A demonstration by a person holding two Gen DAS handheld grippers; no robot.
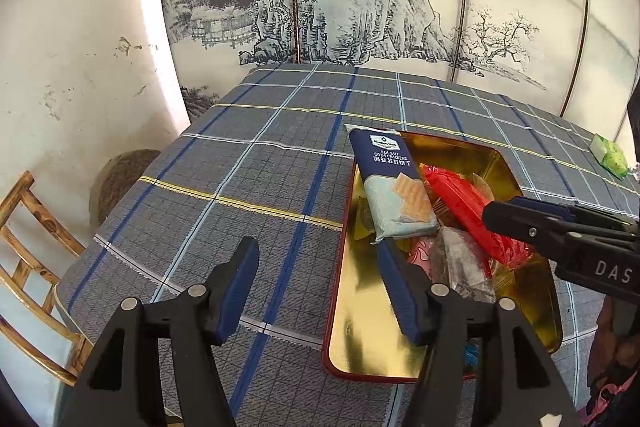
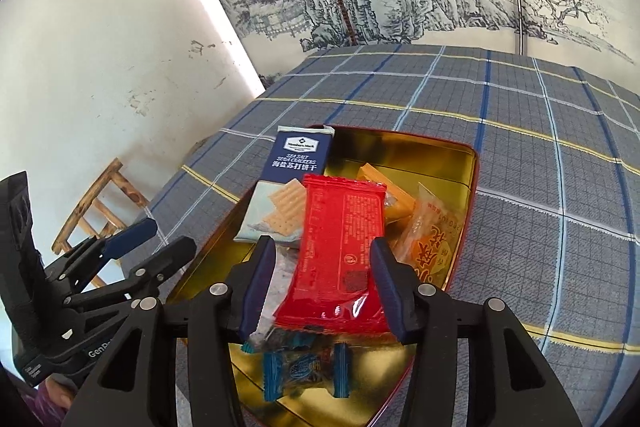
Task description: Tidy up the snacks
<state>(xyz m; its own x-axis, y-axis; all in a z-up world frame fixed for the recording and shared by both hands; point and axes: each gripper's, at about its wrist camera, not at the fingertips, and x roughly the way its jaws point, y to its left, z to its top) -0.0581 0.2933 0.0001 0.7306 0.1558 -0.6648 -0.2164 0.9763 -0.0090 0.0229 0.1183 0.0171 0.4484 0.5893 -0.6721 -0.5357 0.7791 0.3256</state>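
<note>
A gold-lined tin [image 1: 360, 347] [image 2: 400, 155] lies open on the checked tablecloth and holds several snacks. A blue soda cracker pack [image 1: 388, 179] [image 2: 296, 163] leans in it, its top end on the far left rim. My left gripper [image 1: 320, 291] [image 2: 172, 235] is open and empty, with its right finger over the tin just below the pack. A red packet [image 1: 460, 203] [image 2: 340, 239] lies on the pile between the fingers of my right gripper [image 2: 324, 283] [image 1: 496, 213]. A gap shows at its left pad, so that gripper is open.
An orange packet [image 2: 432, 247], a clear-wrapped snack [image 1: 460, 259] and a blue candy [image 2: 304, 375] also lie in the tin. A green packet [image 1: 610, 155] sits on the cloth at the far right. A wooden chair [image 1: 32, 267] stands at the table's left. A painted screen backs the table.
</note>
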